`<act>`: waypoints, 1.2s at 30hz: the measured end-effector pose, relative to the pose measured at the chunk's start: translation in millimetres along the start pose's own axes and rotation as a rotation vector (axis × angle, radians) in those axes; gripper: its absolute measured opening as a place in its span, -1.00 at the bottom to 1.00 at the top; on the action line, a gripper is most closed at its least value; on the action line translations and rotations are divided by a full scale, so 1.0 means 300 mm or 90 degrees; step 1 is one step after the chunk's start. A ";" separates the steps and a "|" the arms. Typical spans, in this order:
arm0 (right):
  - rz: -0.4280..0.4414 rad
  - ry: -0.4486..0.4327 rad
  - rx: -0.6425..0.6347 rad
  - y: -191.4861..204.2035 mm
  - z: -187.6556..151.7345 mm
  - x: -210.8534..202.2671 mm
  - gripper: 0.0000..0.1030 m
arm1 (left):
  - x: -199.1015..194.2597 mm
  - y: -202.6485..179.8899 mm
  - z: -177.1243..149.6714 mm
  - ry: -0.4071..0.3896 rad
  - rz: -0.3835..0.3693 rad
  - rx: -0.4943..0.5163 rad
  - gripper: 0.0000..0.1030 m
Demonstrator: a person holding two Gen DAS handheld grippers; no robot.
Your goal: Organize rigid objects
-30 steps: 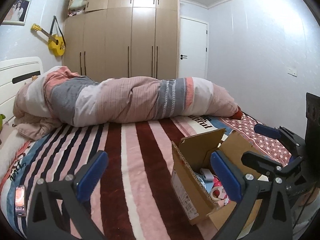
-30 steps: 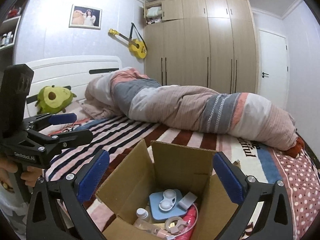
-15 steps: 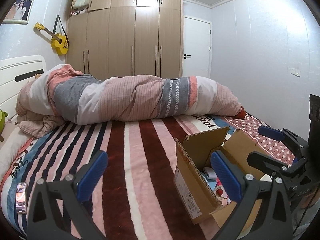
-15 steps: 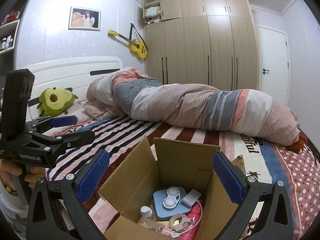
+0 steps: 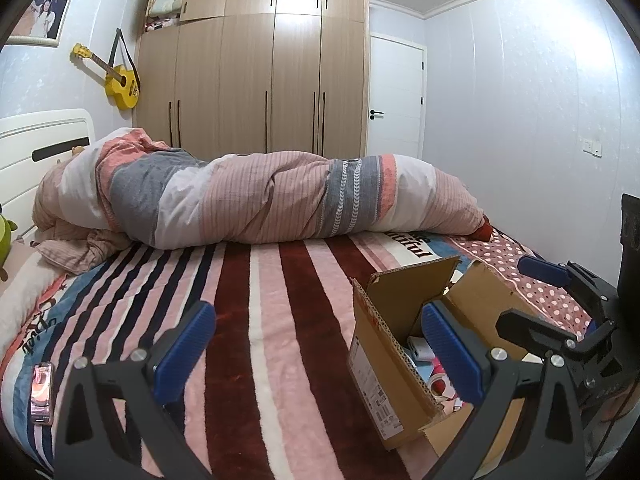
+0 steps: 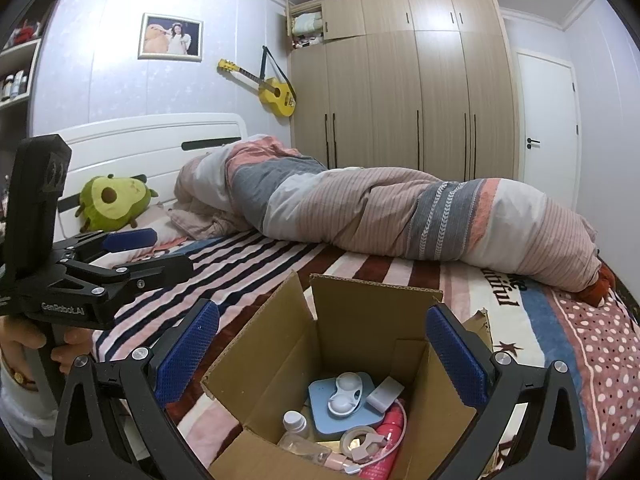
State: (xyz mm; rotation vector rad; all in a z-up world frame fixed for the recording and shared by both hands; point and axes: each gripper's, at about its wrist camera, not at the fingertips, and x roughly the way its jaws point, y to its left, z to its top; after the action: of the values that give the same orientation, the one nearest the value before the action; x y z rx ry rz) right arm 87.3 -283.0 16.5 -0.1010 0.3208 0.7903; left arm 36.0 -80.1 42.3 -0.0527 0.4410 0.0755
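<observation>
An open cardboard box (image 6: 360,320) sits on the striped bed, also in the left wrist view (image 5: 384,360). Inside lie a blue case with a white lens holder (image 6: 344,398), a small white block (image 6: 385,391), a clear bottle (image 6: 296,426), a tape roll (image 6: 358,440) and a pink bottle (image 6: 386,440). My right gripper (image 6: 320,352) is open and empty, just above the box's near side. My left gripper (image 5: 316,344) is open and empty over the bed, left of the box. Each gripper shows in the other's view: the right one (image 5: 560,300), the left one (image 6: 132,252).
A rolled duvet (image 5: 260,196) lies across the far bed. A phone (image 5: 42,392) lies on the blanket at near left. An avocado plush (image 6: 112,200) sits by the white headboard (image 6: 160,136). A wardrobe (image 6: 400,92) and a door (image 6: 548,132) stand behind.
Both grippers have lifted and tilted up a little, so the box and bed sit lower in both views. Both stay open and empty.
</observation>
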 end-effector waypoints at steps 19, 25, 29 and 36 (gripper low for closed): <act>0.005 -0.003 -0.001 0.003 -0.005 -0.008 1.00 | -0.008 -0.014 0.004 -0.006 0.013 -0.004 0.99; 0.005 -0.002 -0.002 0.005 -0.007 -0.015 1.00 | -0.006 -0.018 -0.003 -0.005 0.020 -0.004 0.99; 0.007 -0.001 -0.002 0.002 -0.007 -0.014 1.00 | -0.005 -0.012 -0.005 -0.005 0.021 -0.004 0.99; 0.007 0.000 -0.002 0.001 -0.009 -0.015 1.00 | 0.001 -0.008 -0.010 -0.005 0.028 -0.004 0.99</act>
State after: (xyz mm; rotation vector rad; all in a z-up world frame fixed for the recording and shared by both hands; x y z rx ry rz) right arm 83.4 -286.4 15.4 -0.1028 0.3206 0.8017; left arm 35.0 -82.7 39.5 -0.0485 0.4341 0.1204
